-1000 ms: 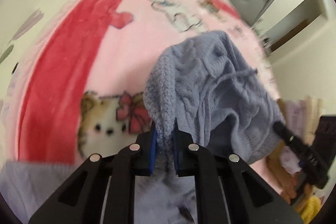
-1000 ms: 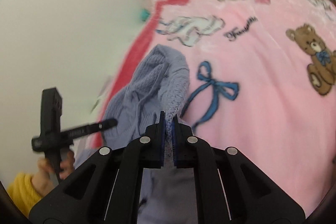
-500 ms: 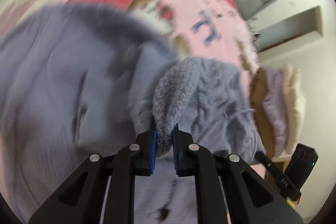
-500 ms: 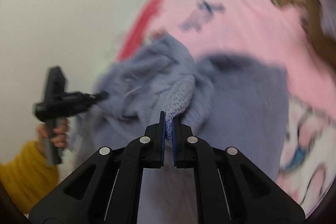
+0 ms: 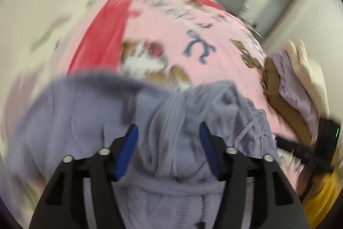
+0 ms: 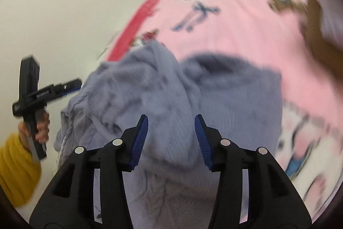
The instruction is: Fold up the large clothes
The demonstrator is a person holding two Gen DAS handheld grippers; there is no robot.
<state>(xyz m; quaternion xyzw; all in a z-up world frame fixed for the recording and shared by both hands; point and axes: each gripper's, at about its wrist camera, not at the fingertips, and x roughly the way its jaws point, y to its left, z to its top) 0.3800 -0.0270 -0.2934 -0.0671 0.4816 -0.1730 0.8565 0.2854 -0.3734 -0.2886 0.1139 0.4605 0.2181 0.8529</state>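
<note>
The left gripper (image 5: 168, 132) has its jaws spread wide, nothing clamped between them; the sweater (image 5: 171, 143) fills the lower half of the left wrist view and runs under and between the blue pads (image 5: 128, 143). The right gripper (image 6: 171, 128) is likewise parted, its pads (image 6: 140, 138) standing on either side of a raised ridge of knit without pinching it.

The sweater (image 6: 171, 104) is a grey-lilac cable knit lying in a loose heap on the pink blanket (image 6: 235, 35). In the right wrist view it spreads from lower centre up to mid-frame, with a flatter panel to the right and a bunched fold to the left. Both views are blurred, so whether the fold lies square is hard to say; it looks doubled over on itself with one layer on another.

With both sets of jaws apart just above the cloth, the fold seems to be laid down so the fabric can settle flat on the blanket (image 5: 214, 35).

At the left edge of the right wrist view the left gripper (image 6: 70, 85) shows side-on, held by a hand (image 6: 40, 128) in a yellow sleeve (image 6: 15, 175), close beside the sweater's edge. At the right of the left wrist view a stack of clothes (image 5: 295, 87) sits on the bed, probably finished pieces kept clear of the working area.
</note>
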